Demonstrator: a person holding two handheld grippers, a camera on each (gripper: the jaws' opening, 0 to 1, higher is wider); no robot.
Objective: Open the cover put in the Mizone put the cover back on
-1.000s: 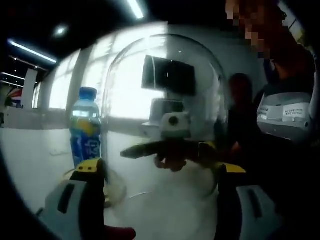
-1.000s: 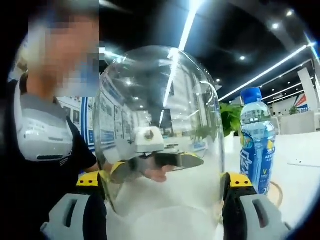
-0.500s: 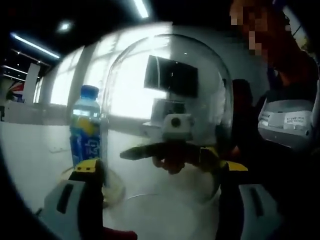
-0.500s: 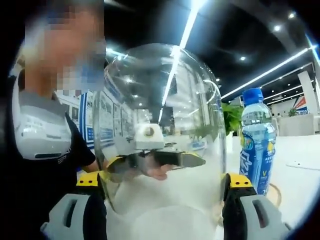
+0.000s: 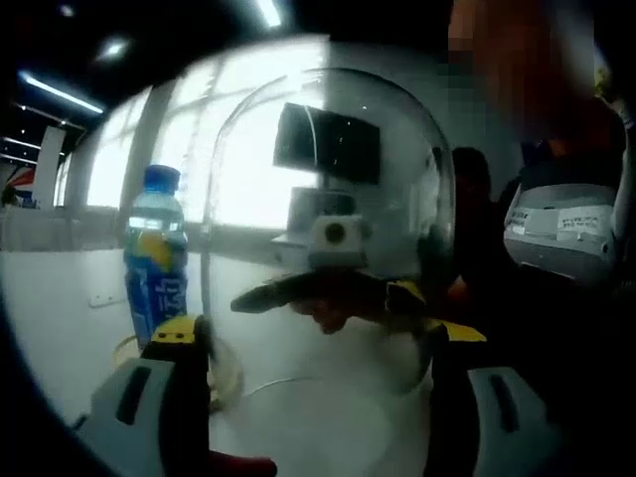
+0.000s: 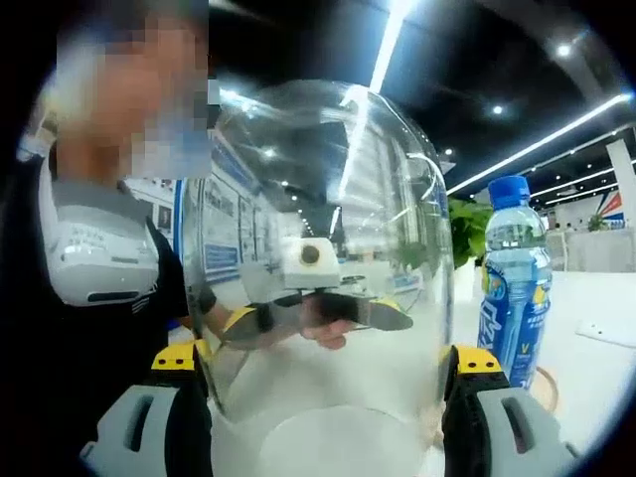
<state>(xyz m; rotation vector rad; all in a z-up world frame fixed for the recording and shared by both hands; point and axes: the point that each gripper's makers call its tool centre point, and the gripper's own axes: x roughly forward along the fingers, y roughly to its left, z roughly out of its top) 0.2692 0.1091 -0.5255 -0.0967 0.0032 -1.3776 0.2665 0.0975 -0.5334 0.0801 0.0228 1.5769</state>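
Progress stood at the first step: we had the clear dome cover [image 5: 328,219] pinched between our two grippers, one on each side, and its rim appeared lifted off the white bench [image 5: 60,328], though we could not be sure of the gap. The left gripper [image 5: 318,397] pressed the cover's wall from one side, its jaws spread wide around the glass rather than shut; the right gripper [image 6: 323,397] did the same from the opposite side, jaws equally wide against the dome [image 6: 318,248]. Through the glass each view showed the other gripper at about 12 o'clock from its own jaws.

The Mizone bottle [image 5: 154,258] stood upright on a round base [image 5: 224,378] at 10 o'clock in the left gripper view, and at 3 o'clock [image 6: 514,283] in the right gripper view, just beside the cover, not under it. By our judgement the bottle was already on its stand, and lowering the cover over it remained.

Against the frame a second earlier, the dome sat slightly higher and the bottle had slid a little outward in both views, so we had likely shifted the cover along.
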